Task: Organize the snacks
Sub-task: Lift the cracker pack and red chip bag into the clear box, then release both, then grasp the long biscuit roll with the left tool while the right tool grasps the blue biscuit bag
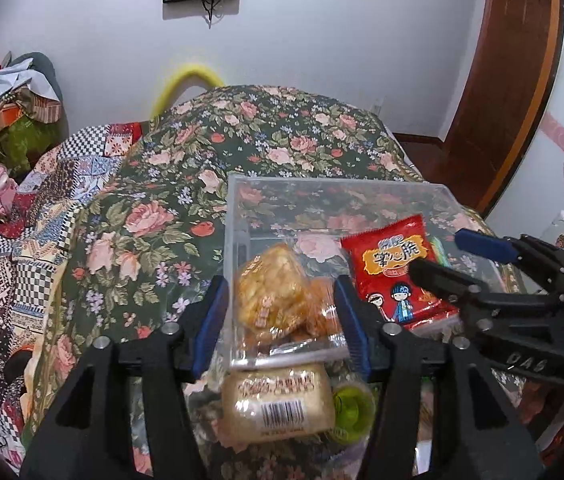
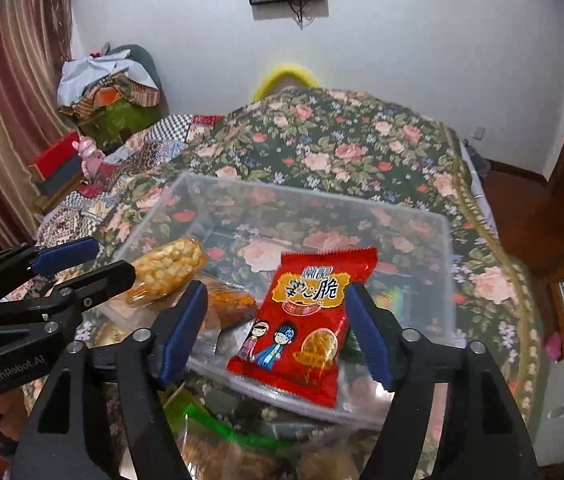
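Observation:
A clear plastic box [image 1: 237,200] [image 2: 448,248] stands on the floral bedspread. Golden puffed-rice snack packs [image 1: 271,292] [image 2: 169,266] lie in its left part. A red snack packet [image 1: 396,268] [image 2: 306,320] rests over the box's near right rim. My left gripper [image 1: 282,316] is open, its jaws on either side of the golden packs at the box's near left corner. My right gripper [image 2: 277,334] is open around the red packet without pinching it; it also shows in the left wrist view [image 1: 442,254]. A pale wrapped cake [image 1: 277,400] and a green jelly cup [image 1: 352,408] lie before the box.
The floral bedspread [image 1: 273,136] covers the bed, with a patchwork quilt [image 1: 41,216] at left. A pile of clothes [image 2: 109,80] and a red box [image 2: 57,160] sit far left. More snack bags [image 2: 233,448] lie near me. A wooden door frame [image 1: 510,80] stands right.

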Motion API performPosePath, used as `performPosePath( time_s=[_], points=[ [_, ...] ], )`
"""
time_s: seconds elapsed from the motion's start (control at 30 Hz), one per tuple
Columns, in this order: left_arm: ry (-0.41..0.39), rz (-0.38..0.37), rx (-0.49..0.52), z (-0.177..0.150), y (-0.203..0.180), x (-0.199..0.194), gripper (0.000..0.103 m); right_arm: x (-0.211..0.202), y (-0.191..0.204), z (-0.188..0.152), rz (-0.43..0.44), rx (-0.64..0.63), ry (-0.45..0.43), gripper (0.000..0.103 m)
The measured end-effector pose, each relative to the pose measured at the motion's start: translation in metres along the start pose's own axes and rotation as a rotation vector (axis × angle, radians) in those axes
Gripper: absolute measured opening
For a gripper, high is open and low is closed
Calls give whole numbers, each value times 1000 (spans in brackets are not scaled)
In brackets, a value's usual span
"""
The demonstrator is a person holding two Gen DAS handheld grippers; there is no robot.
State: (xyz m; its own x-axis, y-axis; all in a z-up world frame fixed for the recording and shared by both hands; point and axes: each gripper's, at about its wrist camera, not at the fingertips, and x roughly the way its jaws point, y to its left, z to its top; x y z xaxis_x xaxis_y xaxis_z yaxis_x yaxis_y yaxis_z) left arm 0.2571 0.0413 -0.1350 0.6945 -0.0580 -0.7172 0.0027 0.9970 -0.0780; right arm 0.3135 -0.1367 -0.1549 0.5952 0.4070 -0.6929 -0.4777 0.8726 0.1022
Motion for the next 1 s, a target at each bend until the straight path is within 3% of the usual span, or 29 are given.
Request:
performPosePath(
  time_s=[0.2, 0.43, 0.7, 1.0],
  points=[
    [-18, -9, 21, -11, -4, -33, 64, -38, -2, -5, -2, -15, -53, 71],
    [7, -30, 47, -39, -13, -59, 67, -82, -6, -30, -19, -15, -102, 80],
    [96, -56, 45, -82, -25, -70, 68, -109, -12, -74, -53, 4, -74, 80],
    [187, -65, 57, -117, -46, -60, 68, -107, -16, -122, -55, 39, 1, 80]
  ],
)
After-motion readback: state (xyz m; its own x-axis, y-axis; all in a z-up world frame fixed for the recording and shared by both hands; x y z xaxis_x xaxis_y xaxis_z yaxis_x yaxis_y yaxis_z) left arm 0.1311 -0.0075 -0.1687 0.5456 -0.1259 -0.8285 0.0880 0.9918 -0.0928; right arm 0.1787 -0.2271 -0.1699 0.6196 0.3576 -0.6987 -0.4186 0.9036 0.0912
